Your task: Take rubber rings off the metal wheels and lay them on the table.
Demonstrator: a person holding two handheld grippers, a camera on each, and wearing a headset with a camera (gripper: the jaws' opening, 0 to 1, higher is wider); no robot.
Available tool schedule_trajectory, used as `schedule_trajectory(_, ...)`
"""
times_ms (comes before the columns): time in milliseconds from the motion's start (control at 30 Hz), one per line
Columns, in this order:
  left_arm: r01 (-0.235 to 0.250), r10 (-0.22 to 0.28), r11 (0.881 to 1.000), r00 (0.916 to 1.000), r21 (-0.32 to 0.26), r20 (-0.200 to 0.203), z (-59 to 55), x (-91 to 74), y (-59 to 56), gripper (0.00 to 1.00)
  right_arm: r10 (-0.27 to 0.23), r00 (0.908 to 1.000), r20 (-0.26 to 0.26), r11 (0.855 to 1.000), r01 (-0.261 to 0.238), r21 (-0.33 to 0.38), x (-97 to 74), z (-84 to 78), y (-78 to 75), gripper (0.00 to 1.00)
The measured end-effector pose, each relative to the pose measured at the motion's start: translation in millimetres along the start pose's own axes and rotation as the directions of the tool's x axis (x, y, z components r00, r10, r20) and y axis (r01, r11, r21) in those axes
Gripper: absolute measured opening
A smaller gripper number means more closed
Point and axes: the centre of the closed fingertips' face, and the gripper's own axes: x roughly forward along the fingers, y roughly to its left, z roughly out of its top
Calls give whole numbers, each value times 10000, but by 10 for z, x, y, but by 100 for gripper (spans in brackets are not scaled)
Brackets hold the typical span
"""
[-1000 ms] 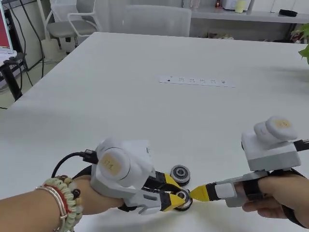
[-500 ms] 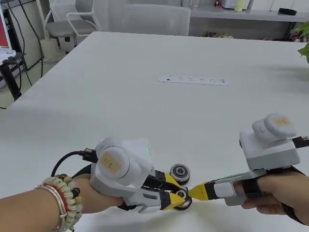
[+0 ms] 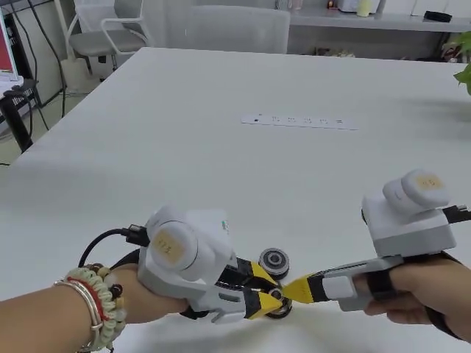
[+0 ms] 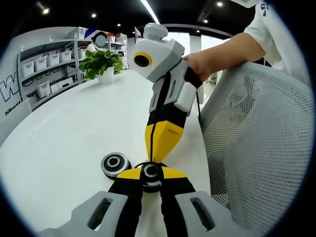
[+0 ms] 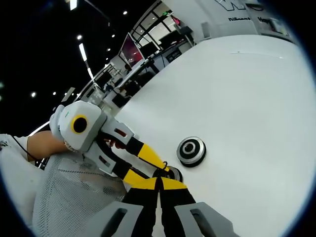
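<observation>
A small metal wheel (image 3: 279,301) with a black rubber ring sits near the table's front edge. My left gripper (image 3: 266,292) is shut on that wheel (image 4: 151,171) from the left. My right gripper (image 3: 288,290) comes in from the right, its yellow tips (image 4: 159,157) closed on a thin black loop of the rubber ring (image 5: 163,166) at the wheel's rim. In the right gripper view the jaws (image 5: 159,180) meet just beside the wheel (image 5: 174,174). A second wheel (image 3: 274,259) lies flat on the table just behind, ring on, untouched (image 4: 115,164) (image 5: 191,150).
The white table (image 3: 221,162) stretches far ahead, with a flush power strip (image 3: 298,121) in its middle. Chairs (image 3: 235,29) stand at the far side. A mesh chair back (image 4: 256,148) is close behind the front edge. A potted plant (image 4: 101,61) stands at the table's right end.
My right gripper's body has risen a little and its tips have edged up and left at the wheel's rim. The left gripper and both wheels have stayed put.
</observation>
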Motion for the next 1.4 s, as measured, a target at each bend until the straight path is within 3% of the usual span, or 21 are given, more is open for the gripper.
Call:
schedule_trajectory(67, -3, 3, 10000, 10000, -12, 11, 1, 0, 0, 8, -16, 10000, 72, 10000, 17, -52, -5, 28, 22, 0)
schedule_trajectory(133, -5, 5, 10000, 10000, -42, 31, 0, -1, 1, 8, -438, 9989, -136, 9982, 432, -422, 4, -4, -38, 0)
schedule_trajectory(400, -8, 9, 9999, 10000, -154, 60, 0, 0, 0, 8, -854, 9959, -313, 9961, 861, 203, -11, -65, -211, 0)
schedule_trajectory(933, -45, 34, 9993, 9996, -381, -296, 7, 13, 4, 9, -897, 9954, -342, 9958, 903, 175, -4, -63, -226, 0)
schedule_trajectory(1067, -62, 50, 9995, 9992, -312, -385, 17, -6, 13, 13, -921, 9953, -295, 9954, 928, 226, -6, -52, -236, 0)
schedule_trajectory(1233, 4, -6, 10000, 9997, -87, -237, 111, -56, 11, 21, -939, 9953, -241, 9948, 948, 362, -19, -42, -252, 0)
schedule_trajectory(1400, 231, -231, 9997, 9997, 50, -73, 196, -90, -42, 36, -967, 9950, -248, 9945, 976, 370, -25, -39, -257, 0)
